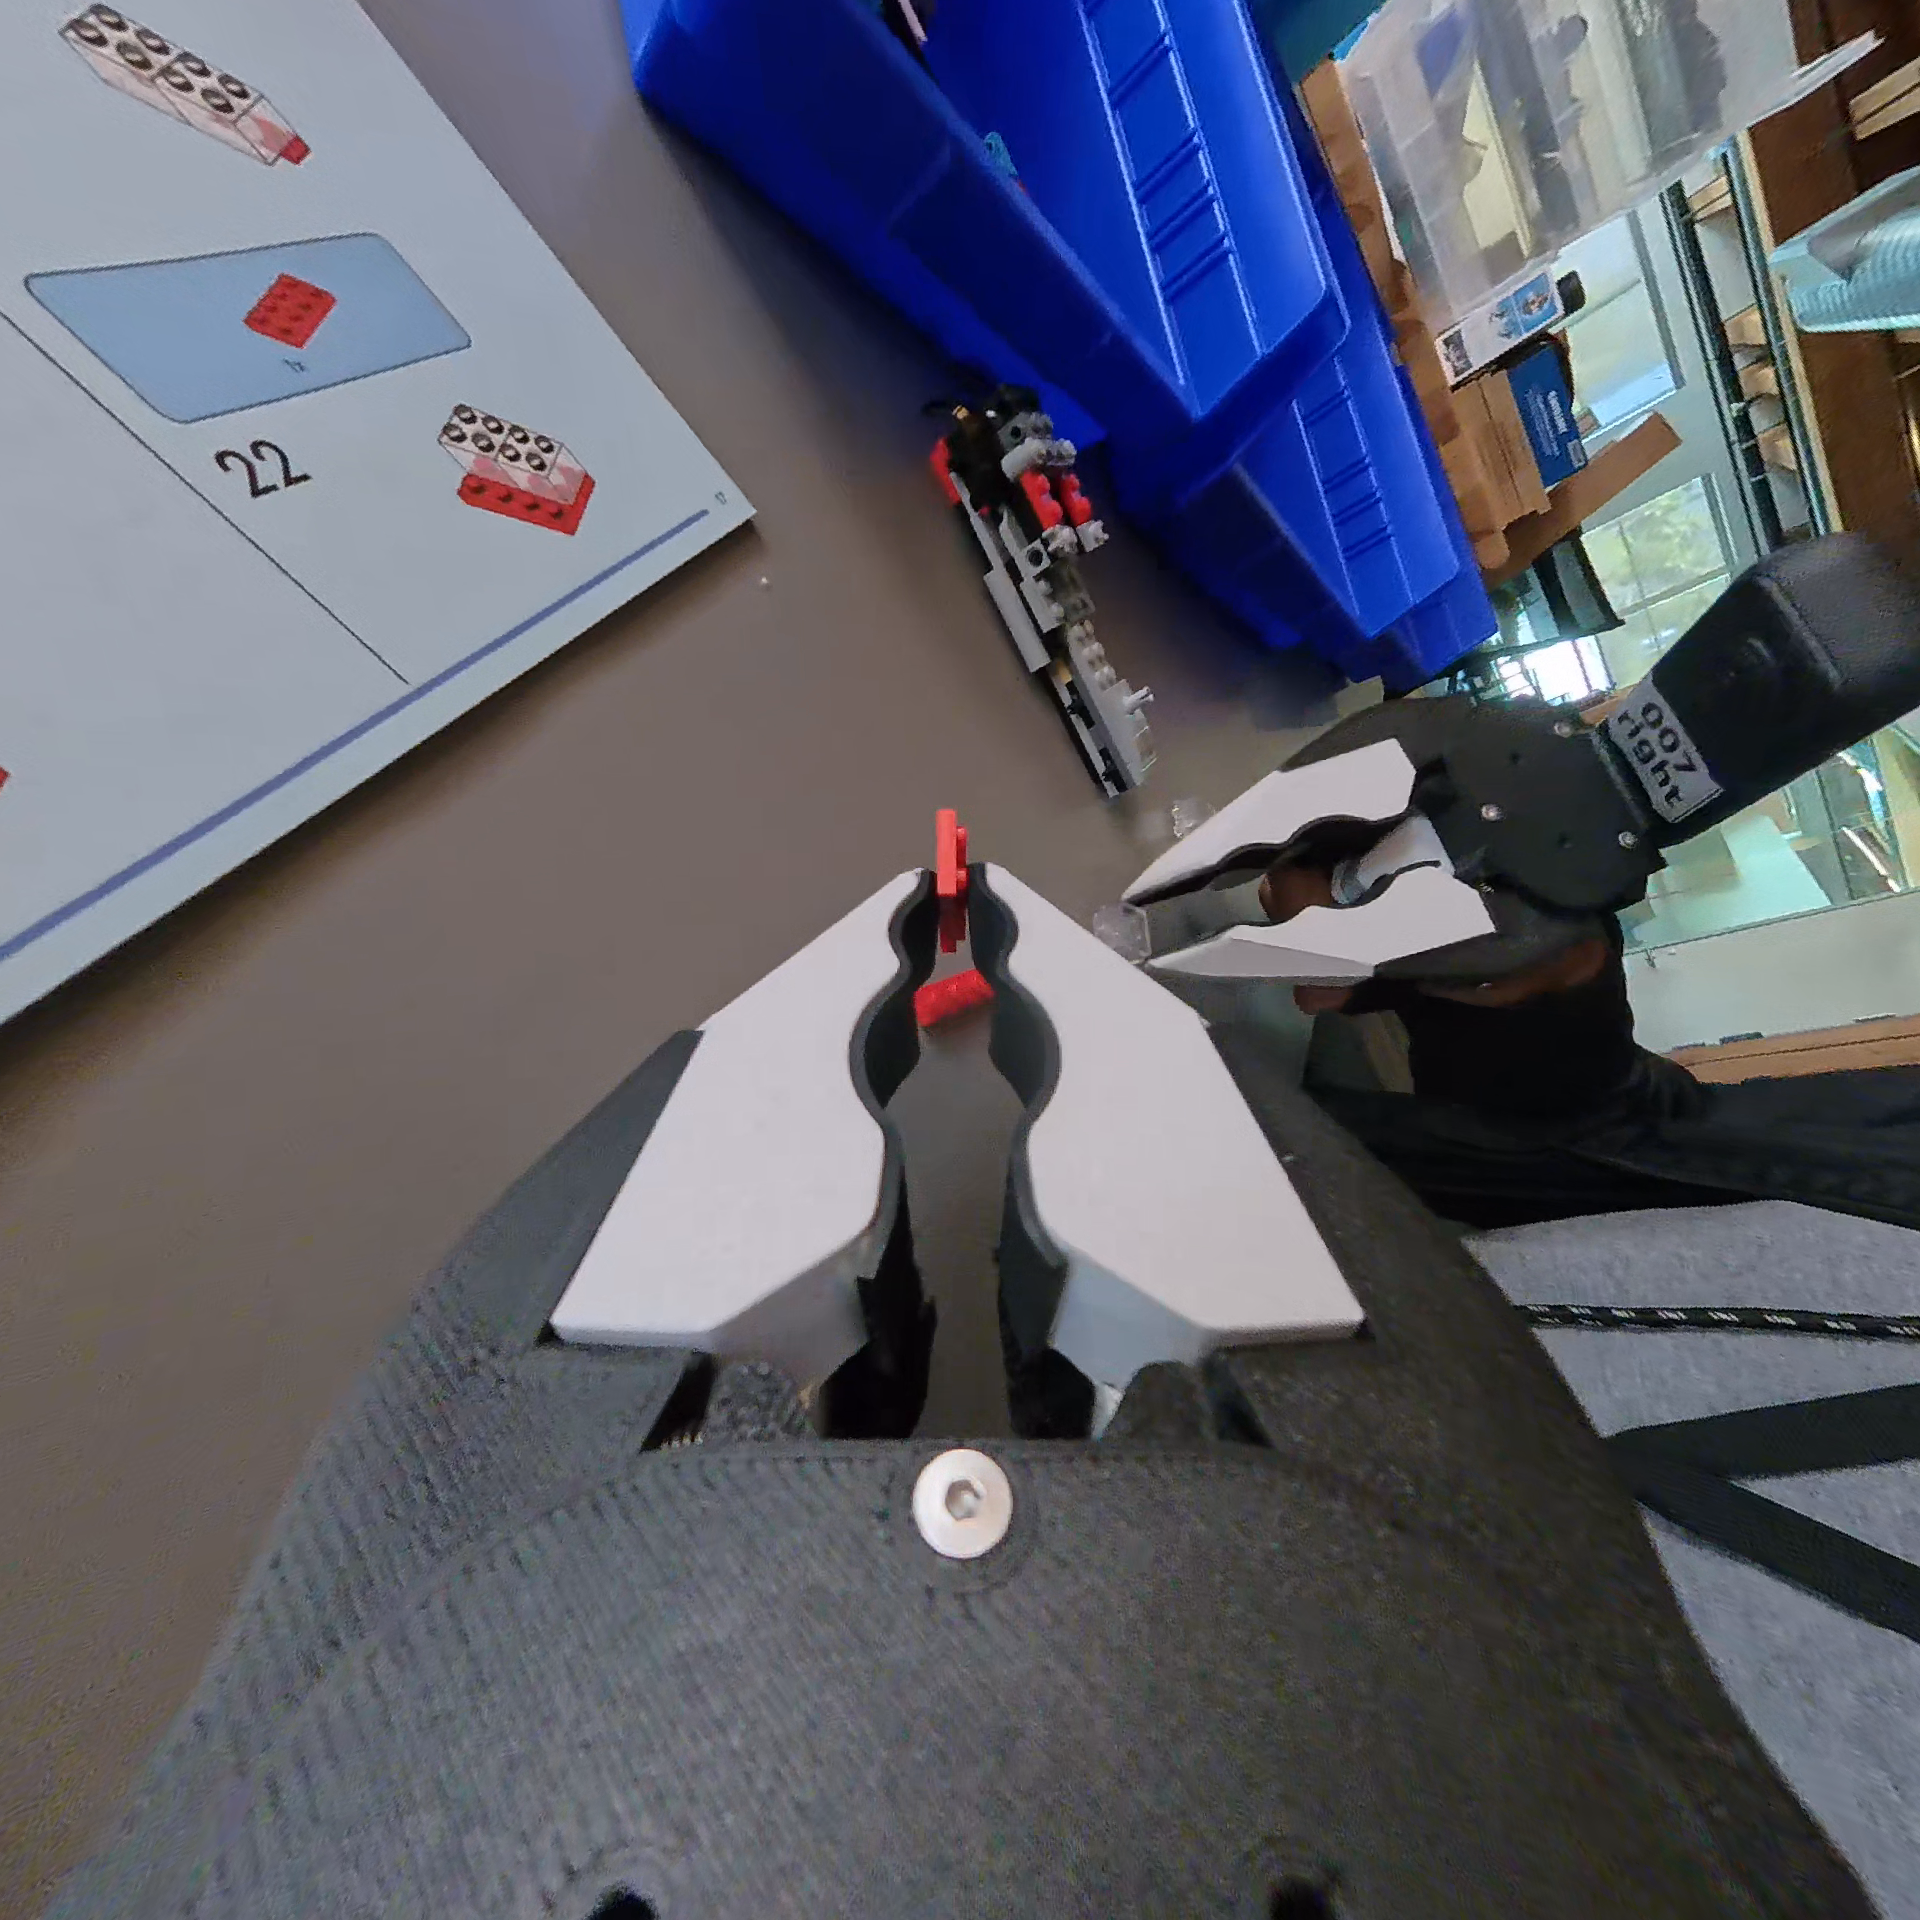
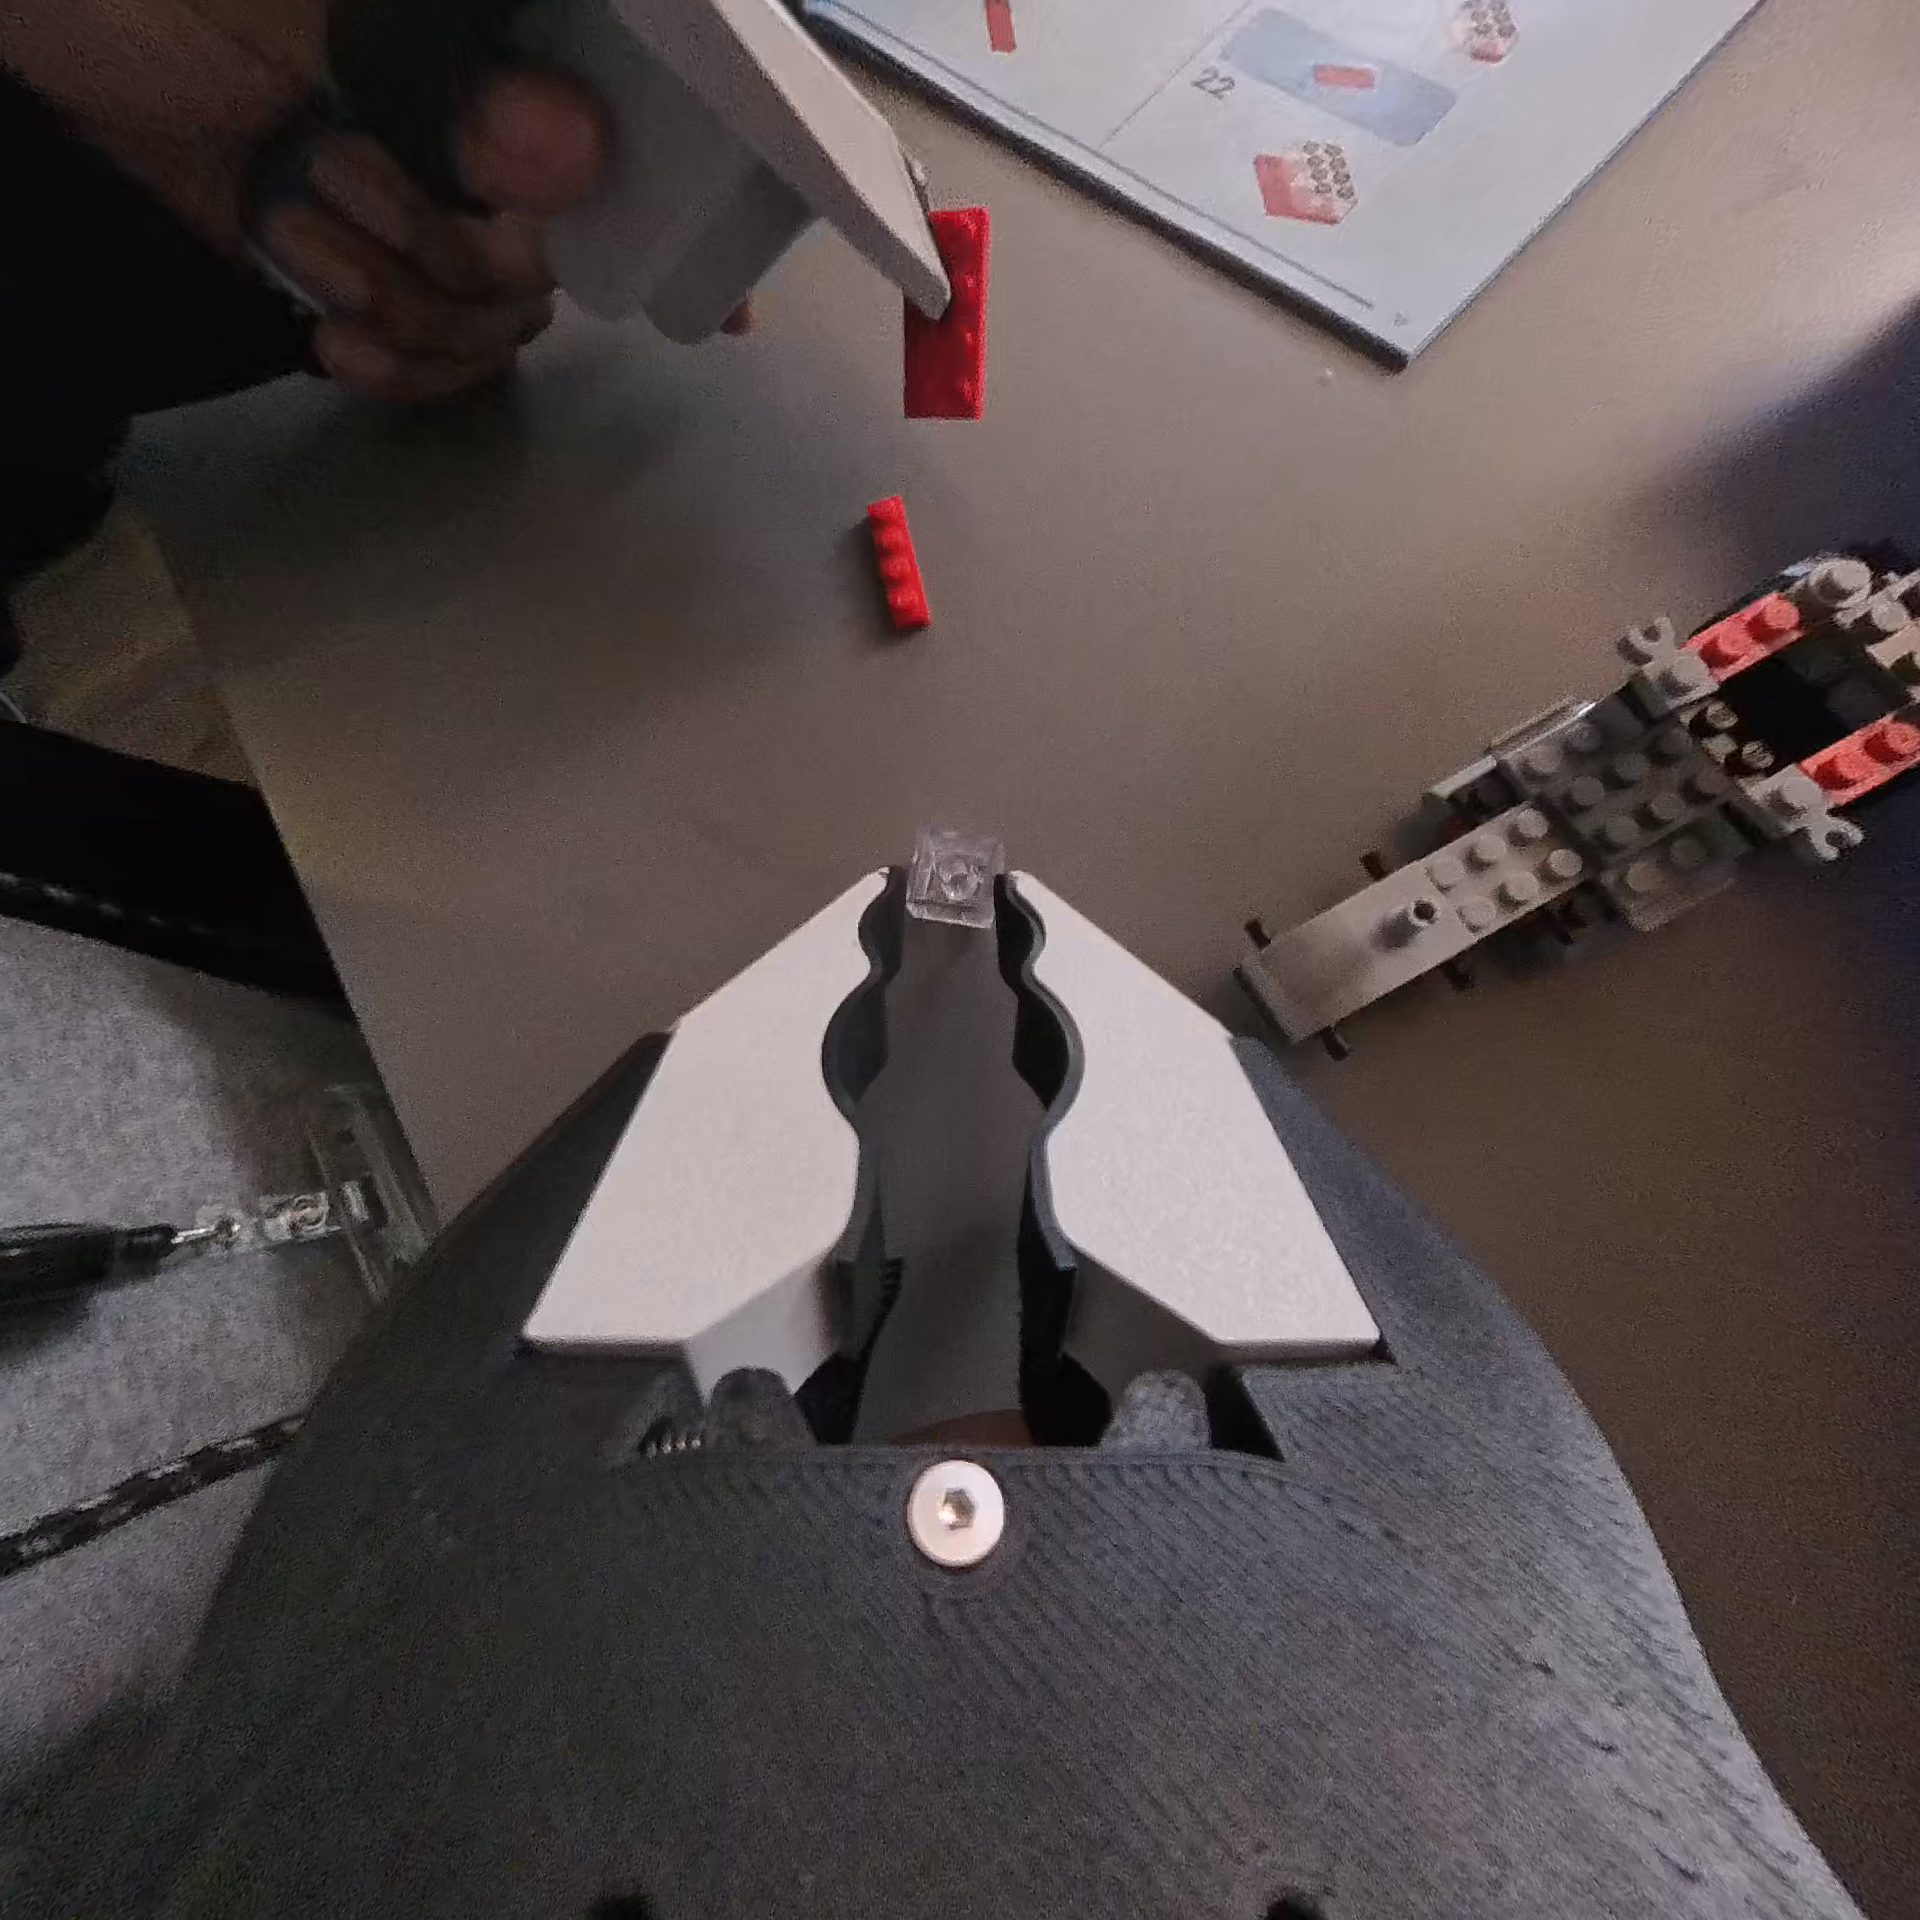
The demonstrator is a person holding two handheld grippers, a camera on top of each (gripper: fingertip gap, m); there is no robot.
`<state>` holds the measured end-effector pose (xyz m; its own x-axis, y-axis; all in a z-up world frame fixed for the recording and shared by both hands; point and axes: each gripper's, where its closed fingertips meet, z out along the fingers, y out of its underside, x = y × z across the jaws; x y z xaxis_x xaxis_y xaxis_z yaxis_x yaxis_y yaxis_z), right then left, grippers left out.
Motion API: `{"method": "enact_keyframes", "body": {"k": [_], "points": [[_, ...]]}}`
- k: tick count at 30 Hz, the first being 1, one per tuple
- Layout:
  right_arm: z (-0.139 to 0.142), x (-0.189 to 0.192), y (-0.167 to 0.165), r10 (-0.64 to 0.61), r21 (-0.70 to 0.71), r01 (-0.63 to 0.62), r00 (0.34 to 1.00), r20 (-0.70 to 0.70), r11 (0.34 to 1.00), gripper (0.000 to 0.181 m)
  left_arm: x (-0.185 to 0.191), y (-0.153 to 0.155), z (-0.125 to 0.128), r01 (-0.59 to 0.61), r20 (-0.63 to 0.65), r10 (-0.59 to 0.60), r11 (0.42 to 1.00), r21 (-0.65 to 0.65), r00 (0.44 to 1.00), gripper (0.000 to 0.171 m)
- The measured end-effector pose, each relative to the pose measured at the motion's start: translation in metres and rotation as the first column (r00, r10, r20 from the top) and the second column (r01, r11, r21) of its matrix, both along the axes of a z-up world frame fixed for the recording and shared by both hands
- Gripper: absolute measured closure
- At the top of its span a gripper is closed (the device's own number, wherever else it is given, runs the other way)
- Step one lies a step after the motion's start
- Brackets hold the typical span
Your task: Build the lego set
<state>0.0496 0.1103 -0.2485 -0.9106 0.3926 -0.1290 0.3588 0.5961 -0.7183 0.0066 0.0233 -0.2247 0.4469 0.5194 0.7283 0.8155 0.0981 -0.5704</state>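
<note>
the red plate could twist or drop, since the left gripper clamps it only by its thin edge at the fingertips. the clear piece, small and glassy, could squirt free of the right gripper, whose tips pinch it. a small red brick lies on the table between both sets of fingers; the grey-and-red model sits beyond the right fingers' outer side.

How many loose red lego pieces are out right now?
2: a red plate pinched in the left gripper, above the table, and a narrow red piece lying on the table below it. Others may be hidden.
</note>
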Motion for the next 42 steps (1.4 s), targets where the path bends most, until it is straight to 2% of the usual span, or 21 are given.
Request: {"method": "enact_keyframes", "body": {"k": [6, 13, 20, 22, 25, 27, 29, 33, 38, 42], "points": [[0.001, -0.016, -0.012, -0.047, -0.006, 0.046, 0.999, -0.018, 0.999, 0.163, 0.003, -0.006, -0.004, -0.008, 0.026, 0.008, 1.0, -0.011, 1.0, 0.165], [0.002, -0.02, -0.031, -0.023, -0.016, 0.023, 1.0, -0.021, 1.0, 0.163, 0.008, -0.018, -0.015, -0.009, 0.034, 0.013, 0.993, -0.116, 0.999, 0.161], [0.016, -0.021, -0.047, 0.003, -0.097, -0.004, 1.0, -0.007, 0.995, 0.163, 0.007, -0.029, -0.017, -0.037, 0.01, 0.039, 0.986, -0.164, 0.999, 0.137], [0.02, -0.019, -0.053, 0.018, -0.127, -0.019, 1.0, -0.004, 0.992, 0.163, 0.003, -0.038, -0.011, -0.077, -0.02, 0.074, 0.983, -0.166, 0.997, 0.123], [0.026, -0.018, -0.062, 0.036, -0.175, -0.039, 0.999, -0.02, 0.984, 0.163, 0.005, -0.039, 0.011, -0.093, -0.073, 0.087, 0.993, -0.073, 0.994, 0.124], [0.033, -0.017, -0.068, 0.045, -0.209, -0.053, 0.998, -0.039, 0.977, 0.163, 0.015, -0.027, 0.024, -0.044, -0.049, 0.046, 0.998, 0.046, 0.998, 0.13], [0.038, -0.016, -0.073, 0.058, -0.226, -0.073, 0.996, -0.07, 0.971, 0.163, 0.024, -0.016, 0.025, -0.007, -0.007, 0.008, 0.992, 0.128, 1.0, 0.133], [0.044, -0.013, -0.081, 0.086, -0.22, -0.115, 0.987, -0.137, 0.969, 0.163, 0.029, -0.004, 0.018, 0.009, 0.06, -0.022, 0.978, 0.208, 0.998, 0.135], [0.053, -0.012, -0.086, 0.088, -0.24, -0.137, 0.975, -0.203, 0.961, 0.163, 0.029, 0.0, 0.018, 0.013, 0.066, -0.029, 0.974, 0.225, 0.997, 0.138], [0.052, -0.01, -0.088, 0.102, -0.23, -0.152, 0.971, -0.215, 0.961, 0.163, 0.029, 0.002, 0.023, 0.019, 0.06, -0.036, 0.963, 0.268, 0.998, 0.15]]}}
